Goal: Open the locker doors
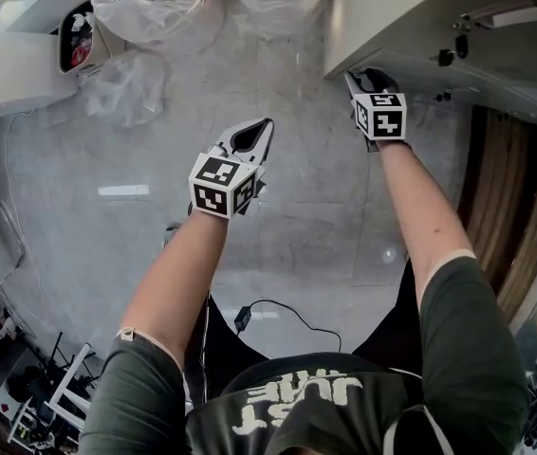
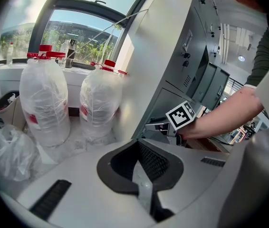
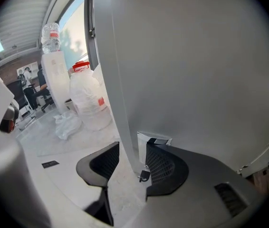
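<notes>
Locker door [image 3: 123, 109] edge stands between right tool's [image 3: 132, 158] parted jaws.

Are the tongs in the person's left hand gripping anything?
No, the left tongs are shut pad against pad in the left gripper view, with nothing between them.

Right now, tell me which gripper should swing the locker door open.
Right. The right gripper has its jaws apart on either side of the locker door edge, not pressing on it. The left gripper is shut, empty, and hangs over the floor, apart from the door.
</notes>
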Available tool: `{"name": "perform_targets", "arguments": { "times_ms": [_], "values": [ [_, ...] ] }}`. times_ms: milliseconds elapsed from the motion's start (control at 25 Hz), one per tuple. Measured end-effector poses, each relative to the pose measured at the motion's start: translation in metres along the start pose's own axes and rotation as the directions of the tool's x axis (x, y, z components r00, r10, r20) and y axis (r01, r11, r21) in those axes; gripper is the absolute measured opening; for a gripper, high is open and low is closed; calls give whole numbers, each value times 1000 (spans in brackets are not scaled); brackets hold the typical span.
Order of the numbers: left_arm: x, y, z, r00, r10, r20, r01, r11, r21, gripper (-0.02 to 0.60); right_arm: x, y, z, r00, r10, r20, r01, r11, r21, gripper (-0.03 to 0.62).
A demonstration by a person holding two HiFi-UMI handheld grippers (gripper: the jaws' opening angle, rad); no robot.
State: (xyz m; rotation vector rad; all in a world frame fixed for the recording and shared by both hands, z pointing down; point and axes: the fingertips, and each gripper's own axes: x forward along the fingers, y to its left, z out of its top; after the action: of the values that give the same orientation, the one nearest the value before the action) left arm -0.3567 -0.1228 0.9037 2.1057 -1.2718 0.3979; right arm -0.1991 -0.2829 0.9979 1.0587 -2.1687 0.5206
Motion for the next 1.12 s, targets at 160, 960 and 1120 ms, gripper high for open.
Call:
{"name": "perform_targets", "arguments": {
  "times_ms": [160,960,1120],
  "values": [
    [-1,-1,3,1000,1,4,-1,1000,-2,6,-7,4,-7,1000,4,-6,-5,1000,-14,178],
    [-14,-32,-17,999,-7,-35,6,1000,-4,6,-60,4,-56,999,11,44,-21,969,244,144],
    [-17,-40,-20,999,-5,-42,5,1000,-1,6,-70,2,-67,999,-5,54,-13,945,326,146]
  ]
}}
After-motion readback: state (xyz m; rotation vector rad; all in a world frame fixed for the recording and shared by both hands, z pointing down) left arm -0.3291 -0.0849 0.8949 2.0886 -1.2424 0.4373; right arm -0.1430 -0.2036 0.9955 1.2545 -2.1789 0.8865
